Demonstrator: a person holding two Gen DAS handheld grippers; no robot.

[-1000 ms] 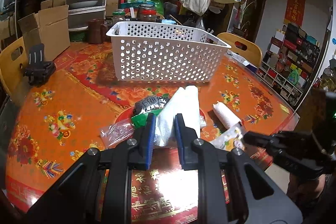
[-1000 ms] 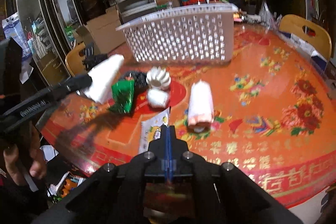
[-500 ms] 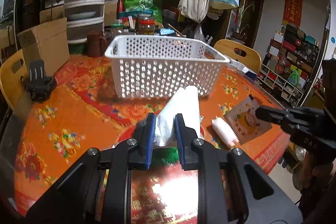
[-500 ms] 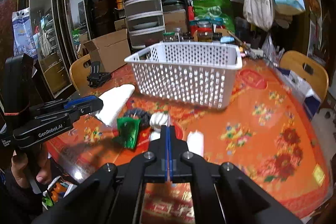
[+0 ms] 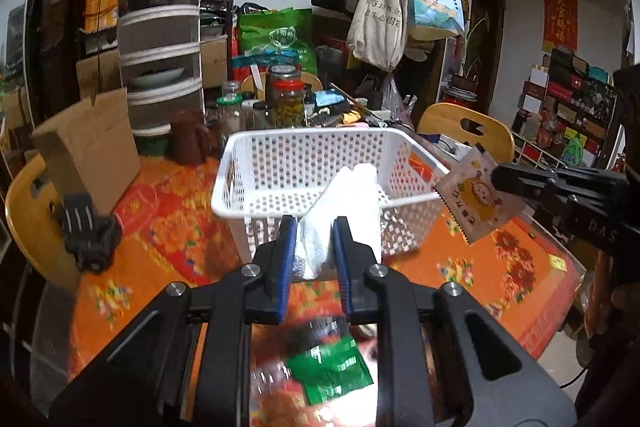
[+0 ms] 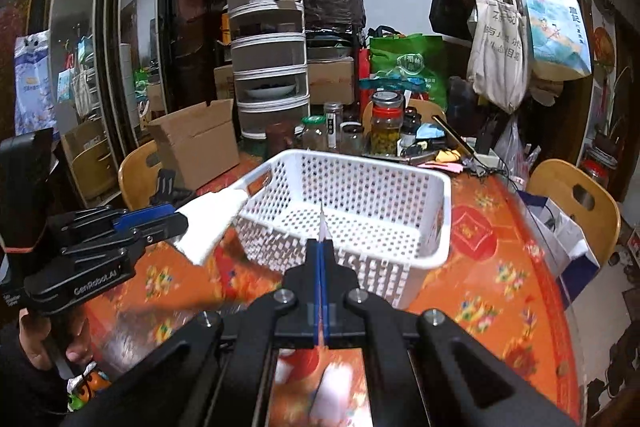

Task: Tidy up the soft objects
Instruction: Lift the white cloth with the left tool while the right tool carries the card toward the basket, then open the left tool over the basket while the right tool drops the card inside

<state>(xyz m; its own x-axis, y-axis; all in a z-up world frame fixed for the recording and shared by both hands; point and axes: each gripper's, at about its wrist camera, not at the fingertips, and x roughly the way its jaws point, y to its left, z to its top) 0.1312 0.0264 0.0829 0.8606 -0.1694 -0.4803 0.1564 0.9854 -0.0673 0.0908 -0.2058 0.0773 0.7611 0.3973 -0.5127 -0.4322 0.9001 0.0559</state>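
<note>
Tissue pack (image 5: 340,219) sits clamped between left gripper (image 5: 314,239) fingers (image 5: 286,247).

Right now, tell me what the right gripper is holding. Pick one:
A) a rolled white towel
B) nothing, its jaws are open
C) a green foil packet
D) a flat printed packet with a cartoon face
D: in the left wrist view the right gripper pinches a flat printed packet with a cartoon face beside the white basket, while the green foil packet lies on the table below.
</note>
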